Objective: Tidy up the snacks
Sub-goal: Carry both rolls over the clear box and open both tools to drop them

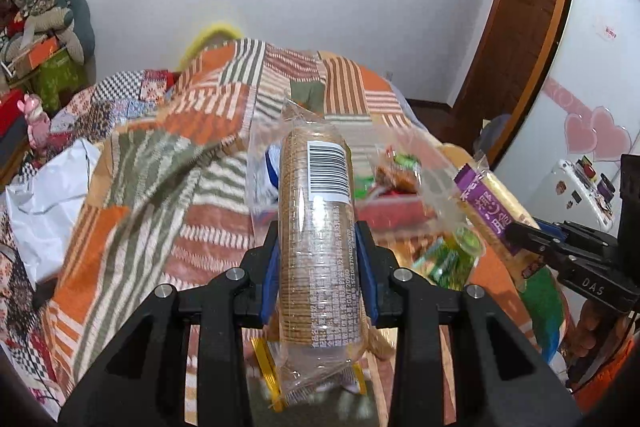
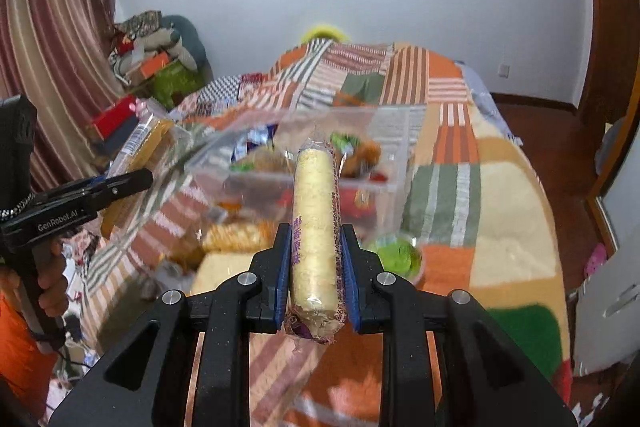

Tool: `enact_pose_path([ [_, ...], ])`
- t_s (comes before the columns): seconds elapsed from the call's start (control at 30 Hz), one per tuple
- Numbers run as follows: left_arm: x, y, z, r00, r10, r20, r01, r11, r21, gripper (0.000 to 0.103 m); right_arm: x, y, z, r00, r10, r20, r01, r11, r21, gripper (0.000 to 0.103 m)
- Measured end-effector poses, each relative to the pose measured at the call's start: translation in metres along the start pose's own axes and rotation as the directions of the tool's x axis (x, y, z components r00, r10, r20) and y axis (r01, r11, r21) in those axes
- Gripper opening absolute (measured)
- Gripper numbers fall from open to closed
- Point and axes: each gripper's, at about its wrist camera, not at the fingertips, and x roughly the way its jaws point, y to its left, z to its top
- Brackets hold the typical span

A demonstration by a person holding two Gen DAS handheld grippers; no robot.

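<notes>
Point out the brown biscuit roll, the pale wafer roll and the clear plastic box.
brown biscuit roll (image 1: 316,227), left wrist view, middle of the wrapper
pale wafer roll (image 2: 316,227), right wrist view, middle of its length
clear plastic box (image 2: 394,163), right wrist view, right wall

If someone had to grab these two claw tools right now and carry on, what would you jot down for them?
Left claw: shut on a brown biscuit roll with a barcode label, held above the bed.
Right claw: shut on a pale wafer roll in a purple-printed wrapper, also in the air.
Clear plastic bin sits on the patchwork blanket, already holding several snacks.
Loose on the blanket near the bin: a green jelly cup and an orange-yellow cracker pack.
Left to do, probably: drop both rolls in the bin, then gather the loose ones.
</notes>
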Motion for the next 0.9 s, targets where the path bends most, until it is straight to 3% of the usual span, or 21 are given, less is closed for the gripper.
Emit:
enact_pose_path([
  [0.47,0.032,0.006,0.049,1.0,0.015,0.014,-0.015,1.0,0.006,0.034,0.027,0.006,0.056,0.997,0.012,0.082,-0.012,1.0,-0.009,0.021],
  [0.9,0.094,0.008,0.065,0.998,0.027,-0.054,-0.026,0.999,0.024,0.034,0.091,0.019,0.075,1.0,0.006,-0.016,-0.007,0.999,-0.054,0.021],
])
